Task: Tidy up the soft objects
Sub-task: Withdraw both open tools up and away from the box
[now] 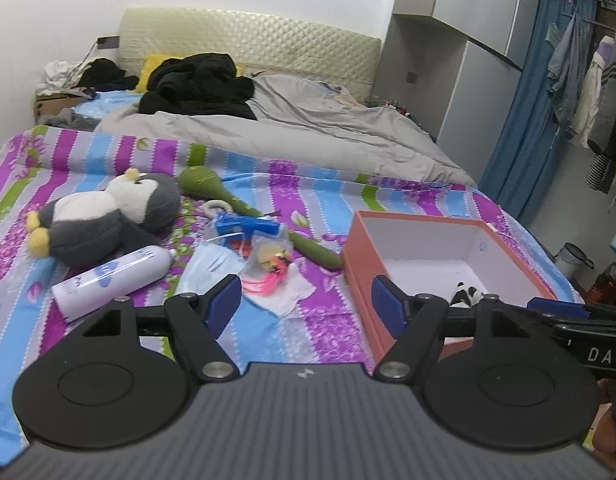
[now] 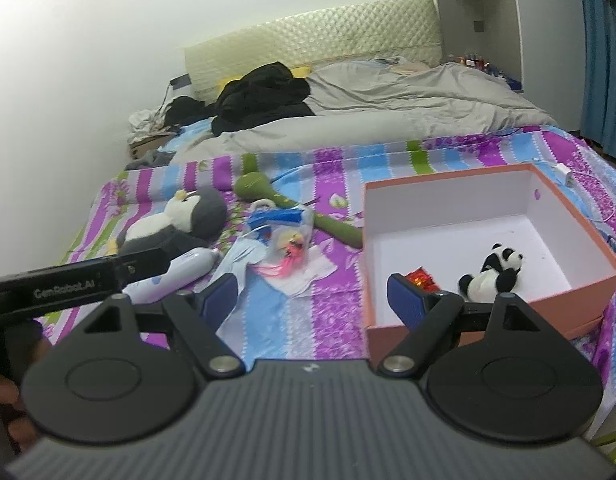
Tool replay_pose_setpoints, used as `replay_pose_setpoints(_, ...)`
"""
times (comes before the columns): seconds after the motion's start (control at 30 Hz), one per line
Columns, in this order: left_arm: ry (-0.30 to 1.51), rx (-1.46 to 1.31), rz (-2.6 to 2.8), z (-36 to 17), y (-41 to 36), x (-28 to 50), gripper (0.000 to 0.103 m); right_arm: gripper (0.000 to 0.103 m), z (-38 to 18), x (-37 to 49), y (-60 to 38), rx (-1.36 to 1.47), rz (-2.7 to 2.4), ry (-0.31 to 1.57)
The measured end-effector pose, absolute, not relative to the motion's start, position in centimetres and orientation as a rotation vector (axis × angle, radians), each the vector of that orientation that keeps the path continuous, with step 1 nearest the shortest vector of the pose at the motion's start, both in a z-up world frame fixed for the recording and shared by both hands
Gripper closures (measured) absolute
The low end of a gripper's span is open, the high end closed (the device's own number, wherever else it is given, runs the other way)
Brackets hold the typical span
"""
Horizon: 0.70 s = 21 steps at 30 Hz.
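Observation:
A grey and white penguin plush (image 1: 107,216) (image 2: 179,220) lies on the striped sheet at the left, with a long green plush (image 1: 211,184) (image 2: 259,188) behind it. An orange box (image 1: 364,248) (image 2: 588,236) stands open at the right; a small panda plush (image 1: 466,296) (image 2: 492,272) and a red item (image 2: 420,278) lie in it. My left gripper (image 1: 305,300) hovers open and empty near the bed's front, left of the box. My right gripper (image 2: 312,296) is open and empty too, its right finger over the box's near corner.
Between penguin and box lie a white bottle (image 1: 111,276), a blue face mask (image 1: 211,268) and a plastic bag with pink and blue bits (image 1: 267,256). Grey duvet (image 1: 308,128) and black clothes (image 1: 199,84) cover the far bed. A white charger (image 2: 564,172) lies behind the box.

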State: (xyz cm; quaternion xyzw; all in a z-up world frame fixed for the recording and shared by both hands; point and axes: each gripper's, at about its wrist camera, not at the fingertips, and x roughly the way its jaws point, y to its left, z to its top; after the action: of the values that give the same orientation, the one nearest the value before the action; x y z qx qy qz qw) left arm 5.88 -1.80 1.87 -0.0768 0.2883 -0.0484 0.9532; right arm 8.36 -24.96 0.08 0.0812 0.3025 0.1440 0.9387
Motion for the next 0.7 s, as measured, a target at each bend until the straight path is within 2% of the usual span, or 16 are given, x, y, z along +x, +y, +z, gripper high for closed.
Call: replay_pose_setpoints(0.7,0.649,-0.173,-0.026,-2.9,1.3,2.9,0.025,0.020,-4.3,5.0,-22.4,0.170,0.311,0.665)
